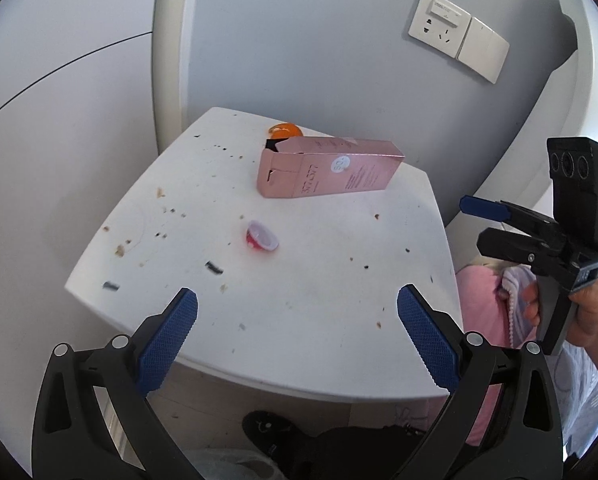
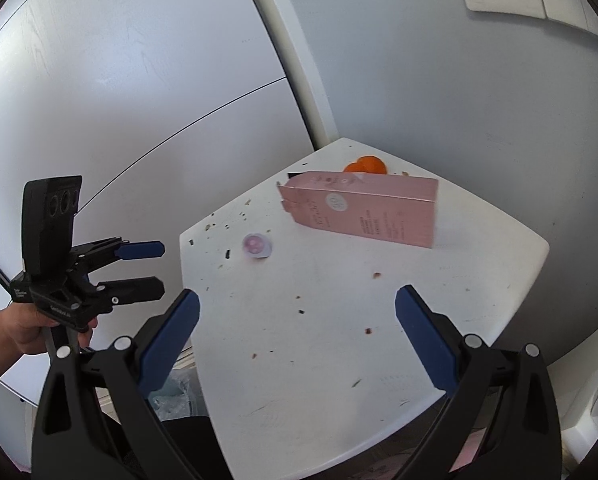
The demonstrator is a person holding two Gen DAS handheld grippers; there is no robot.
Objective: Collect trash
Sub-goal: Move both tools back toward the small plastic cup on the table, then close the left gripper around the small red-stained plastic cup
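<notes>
Both my grippers gape wide, empty, over the table's (image 1: 299,340) near edge: left gripper (image 1: 297,312), right gripper (image 2: 297,312). Pink box (image 1: 331,168) lies ahead, orange peel (image 1: 285,131) behind it, red cup (image 1: 262,236) nearer, crumbs scattered.

Pink carton (image 1: 331,168) lying open-ended, orange peel (image 1: 285,131) behind, small red cup (image 1: 262,235) tipped

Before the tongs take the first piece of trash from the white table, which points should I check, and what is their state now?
1. Left tongs open, empty: ok.
2. Right tongs open, empty: ok.
3. Pink box lies on its side, end flap open, free to grasp: ok.
4. Small red cup apart from box: ok.
5. Orange peel partly hidden behind box: not ok.
6. Trash container position: cannot tell.
</notes>
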